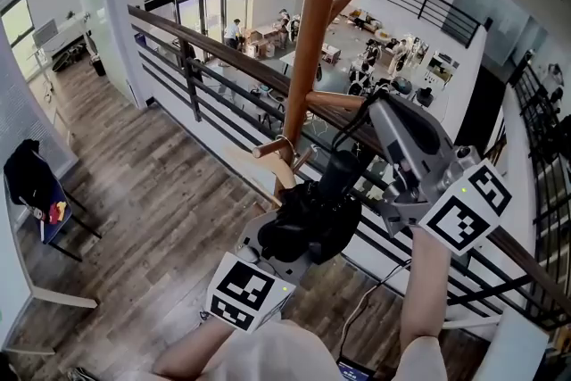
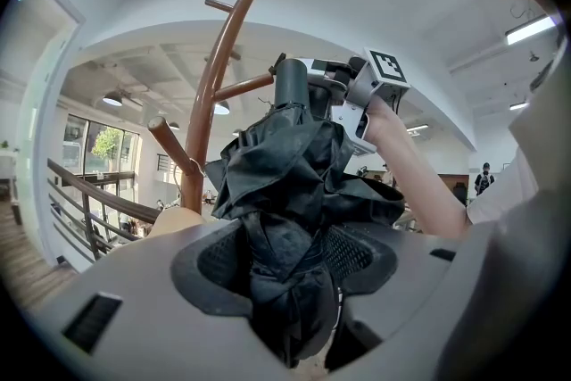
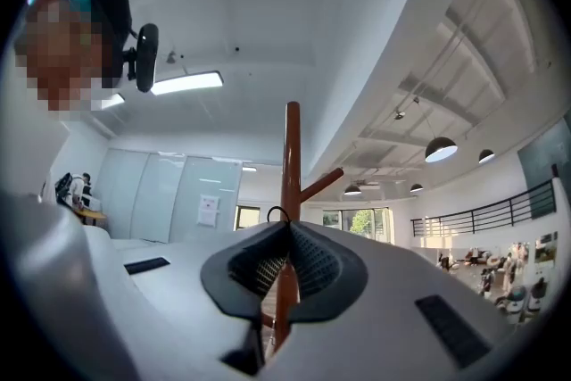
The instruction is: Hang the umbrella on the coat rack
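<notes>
The person's right forearm rises from the lower edge of the head view to the right gripper, whose grey body reaches up and left toward the tall brown wooden coat rack. Beside it, the left gripper carries the black folded fabric umbrella. The umbrella lies just in front of the rack's pole, below a short wooden peg. Whether fabric and pole touch cannot be determined.

What each view shows:

- Head view: only this view shows both grippers and the umbrella together, close against the pole. A dark metal railing and a wood-plank floor lie beyond. The jaws cannot be read here.
- Left gripper view: the jaws are clamped on the bunched canopy, and fabric fills the whole gap between the pads. The umbrella's round black handle stands upright beyond the jaws, with the right gripper at its top. The rack stands behind and to the left of the umbrella.
- Right gripper view: the pads meet at their tips and pinch a thin black cord loop, which stands up from the pinch point. Only this view shows the loop. The pole stands directly behind it, with one branch slanting up to the right.
</notes>
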`<state>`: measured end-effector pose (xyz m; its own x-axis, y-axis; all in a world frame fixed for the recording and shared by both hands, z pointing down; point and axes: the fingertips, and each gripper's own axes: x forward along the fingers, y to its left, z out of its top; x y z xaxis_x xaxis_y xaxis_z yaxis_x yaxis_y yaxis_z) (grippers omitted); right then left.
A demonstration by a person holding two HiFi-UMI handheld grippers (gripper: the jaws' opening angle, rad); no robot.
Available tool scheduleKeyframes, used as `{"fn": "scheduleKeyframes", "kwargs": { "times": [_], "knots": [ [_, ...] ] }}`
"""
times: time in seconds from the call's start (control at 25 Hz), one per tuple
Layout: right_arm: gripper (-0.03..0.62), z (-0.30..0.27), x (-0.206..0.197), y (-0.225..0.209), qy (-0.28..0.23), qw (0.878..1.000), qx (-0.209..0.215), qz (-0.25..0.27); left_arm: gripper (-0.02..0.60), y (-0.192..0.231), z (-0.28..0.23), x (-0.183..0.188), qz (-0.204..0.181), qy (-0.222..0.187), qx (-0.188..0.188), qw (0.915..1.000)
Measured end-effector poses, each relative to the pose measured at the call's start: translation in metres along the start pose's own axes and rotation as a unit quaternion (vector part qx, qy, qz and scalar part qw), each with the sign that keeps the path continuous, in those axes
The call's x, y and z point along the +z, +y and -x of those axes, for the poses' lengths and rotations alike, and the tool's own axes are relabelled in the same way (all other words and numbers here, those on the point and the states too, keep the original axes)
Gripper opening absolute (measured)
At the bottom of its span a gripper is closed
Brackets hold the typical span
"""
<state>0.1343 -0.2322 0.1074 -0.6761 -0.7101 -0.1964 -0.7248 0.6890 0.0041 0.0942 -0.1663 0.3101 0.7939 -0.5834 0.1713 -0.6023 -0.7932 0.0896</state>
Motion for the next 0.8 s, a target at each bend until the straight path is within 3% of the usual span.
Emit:
{"fn": "scheduleKeyframes", "kwargs": {
  "times": [0.36,0.8],
  "knots": [
    [0.037,-0.007,-0.011,-0.014,0.036,0.996,-0.051,0.058,0.250,0.007,-0.009,-0.007,-0.005,0.011,0.007,0.9999],
    [0.037,-0.022,-0.025,-0.031,0.055,0.995,-0.058,0.061,0.249,0.021,-0.018,-0.006,-0.003,0.013,0.007,0.9999]
  ]
}}
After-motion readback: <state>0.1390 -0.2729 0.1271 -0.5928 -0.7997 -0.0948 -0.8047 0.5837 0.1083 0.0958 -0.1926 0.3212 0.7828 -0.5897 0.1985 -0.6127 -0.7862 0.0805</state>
